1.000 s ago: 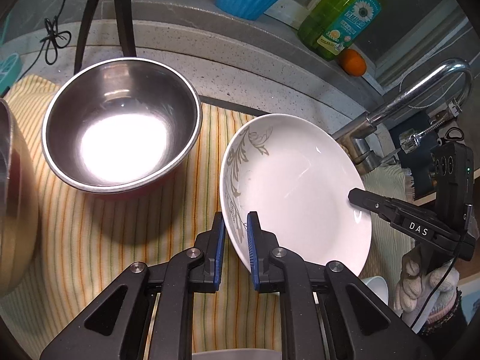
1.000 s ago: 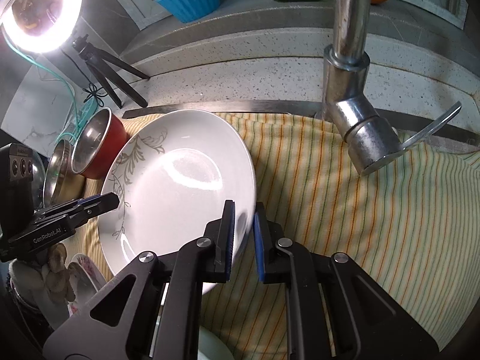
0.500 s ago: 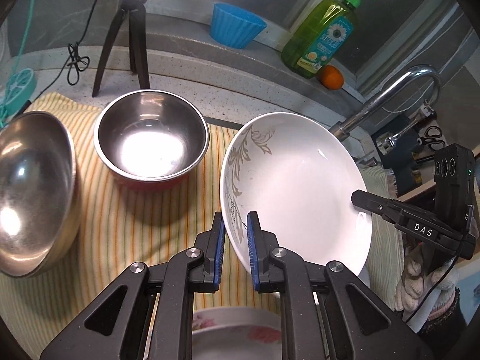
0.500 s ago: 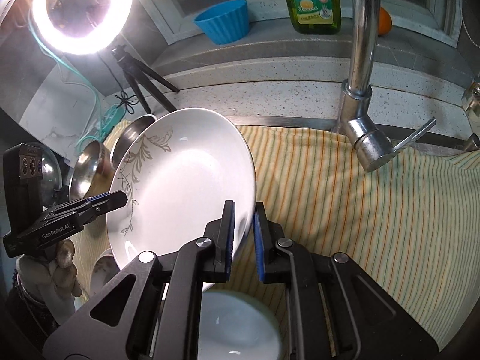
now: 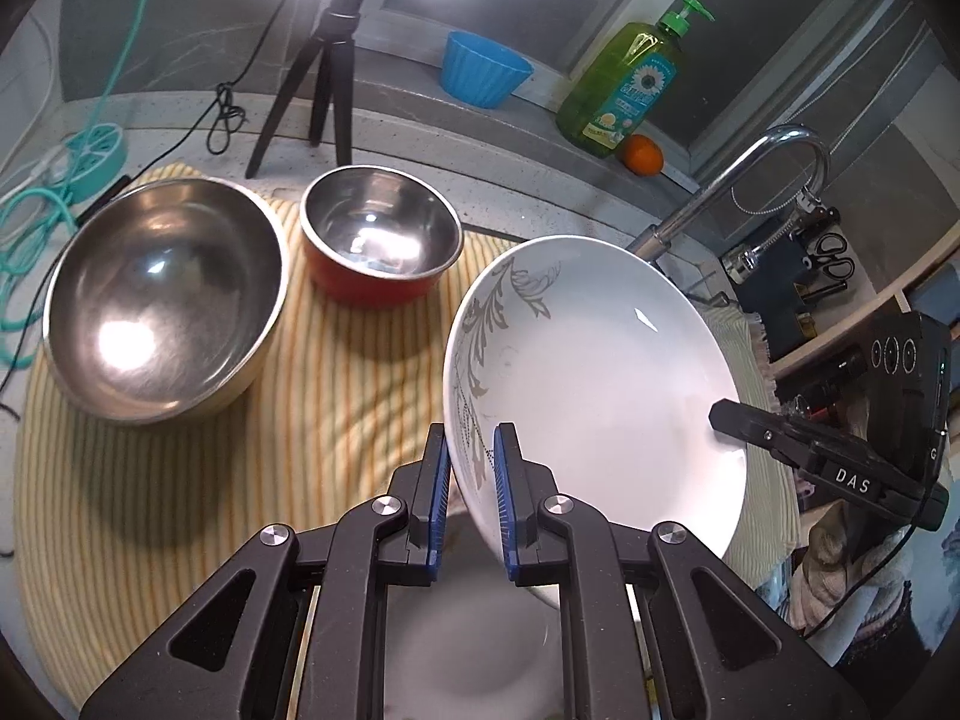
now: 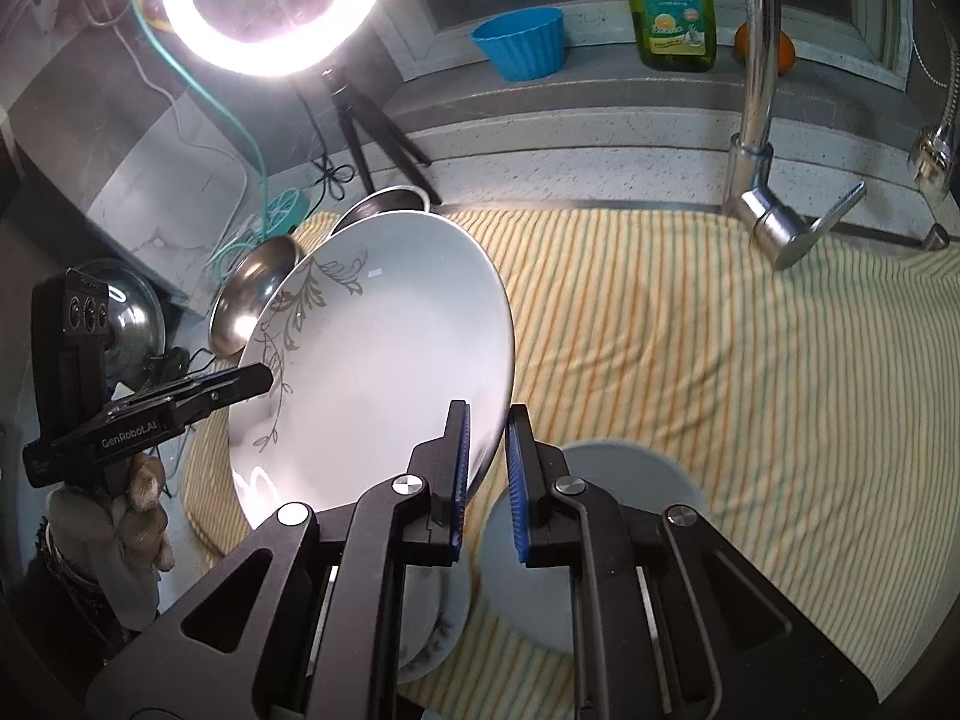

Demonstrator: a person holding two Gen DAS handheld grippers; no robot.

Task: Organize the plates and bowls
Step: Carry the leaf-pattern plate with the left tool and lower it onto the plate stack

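A white plate with a grey leaf pattern point(image 5: 600, 372) hangs tilted above the striped cloth point(image 5: 180, 480), held at two sides of its rim. My left gripper point(image 5: 472, 450) is shut on the plate's near left rim. My right gripper point(image 6: 487, 420) is shut on the opposite rim of the same plate point(image 6: 384, 360). Each gripper shows in the other's view: the right gripper point(image 5: 717, 414) at the plate's right edge, the left gripper point(image 6: 261, 378) at its left edge. A large steel bowl point(image 5: 162, 294) and a red-sided steel bowl point(image 5: 378, 246) stand on the cloth beyond.
More white dishes lie below the held plate: one point(image 5: 468, 648) under the left gripper, a round one point(image 6: 600, 510) and a patterned plate point(image 6: 438, 618) under the right. A faucet point(image 6: 756, 120), soap bottle point(image 5: 624, 90), blue cup point(image 5: 486, 69) and light tripod point(image 5: 330, 78) line the back.
Both grippers have lifted the plate and drawn it back toward the near side. The steel bowls now look smaller and farther off, and white dishes have come into view underneath.
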